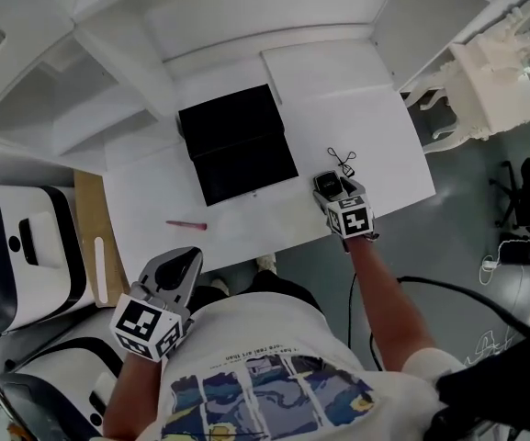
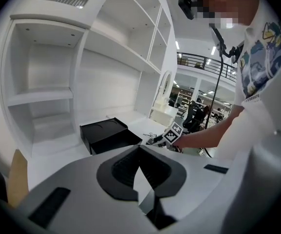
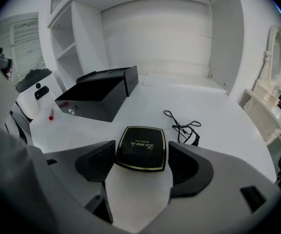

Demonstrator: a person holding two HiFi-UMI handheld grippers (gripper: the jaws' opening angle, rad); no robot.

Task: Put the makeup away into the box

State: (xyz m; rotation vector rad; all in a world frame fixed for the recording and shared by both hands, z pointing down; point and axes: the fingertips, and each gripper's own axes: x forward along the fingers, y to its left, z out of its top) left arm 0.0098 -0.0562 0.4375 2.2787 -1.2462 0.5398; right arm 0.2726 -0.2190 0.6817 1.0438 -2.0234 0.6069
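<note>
A black box [image 1: 237, 145] stands open in the middle of the white table [image 1: 375, 127], also in the right gripper view [image 3: 99, 94] and the left gripper view [image 2: 106, 133]. A black compact with a gold rim [image 3: 141, 148] lies flat on the table. My right gripper [image 3: 141, 146] stands open around it, one pad on each side, near the table's front right [image 1: 332, 184]. A thin red makeup pencil [image 1: 186, 225] lies left of the box, nearer the front edge. My left gripper [image 1: 186, 257] hovers at the table's front left, shut and empty [image 2: 139, 147].
A black cable [image 1: 342, 162] lies coiled just beyond the compact [image 3: 184, 126]. White shelving rises behind the table. A white machine [image 1: 26, 246] and a cardboard sheet [image 1: 88, 219] stand at the left, ornate white furniture [image 1: 494, 81] at the right.
</note>
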